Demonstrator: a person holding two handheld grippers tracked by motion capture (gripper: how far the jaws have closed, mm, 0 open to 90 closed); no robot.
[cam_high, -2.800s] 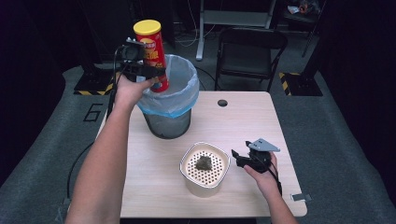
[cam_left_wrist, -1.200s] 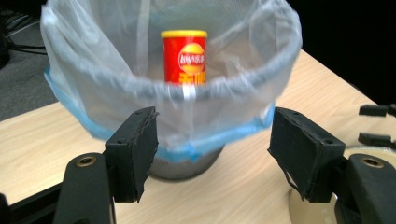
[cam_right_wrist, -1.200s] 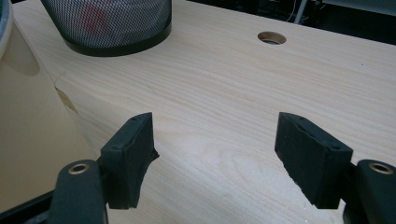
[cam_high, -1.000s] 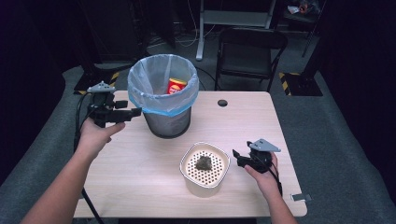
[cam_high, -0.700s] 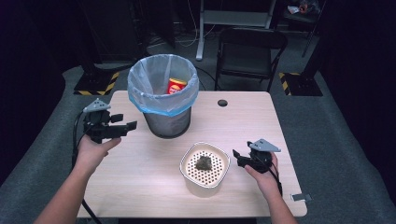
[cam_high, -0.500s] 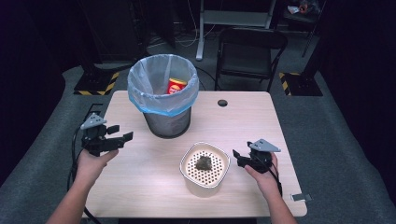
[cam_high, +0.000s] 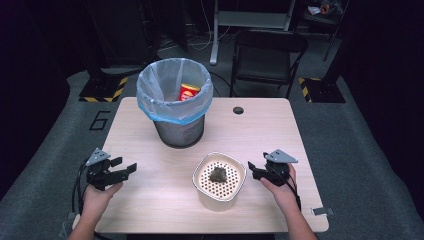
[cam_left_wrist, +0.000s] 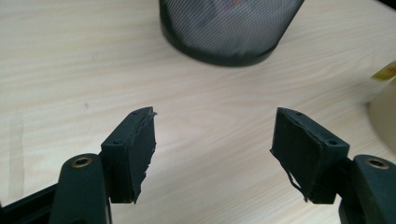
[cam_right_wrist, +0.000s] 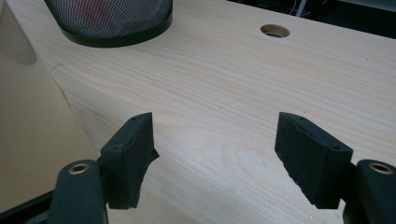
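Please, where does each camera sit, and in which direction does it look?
High view: above the person's side, looking forward and down on the light wooden table; forearms, left gripper, right gripper.
Left gripper view: along its open jaws toward the black mesh bin.
Right gripper view: along its open jaws across the table.
Both gripper views share that bin.

Pale wooden table (cam_high: 150, 200), mesh bin (cam_high: 178, 131), cream perforated bowl (cam_high: 219, 180)

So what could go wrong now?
1. The left gripper lies low over the table with open, empty jaws; dropping further, it might bump the wood.
2. The right gripper sits just beside the cream strainer bowl holding a dark lump; a careless push could slide or tip it.
3. The bin with the red can stands nearby; a wide swing might knock it.
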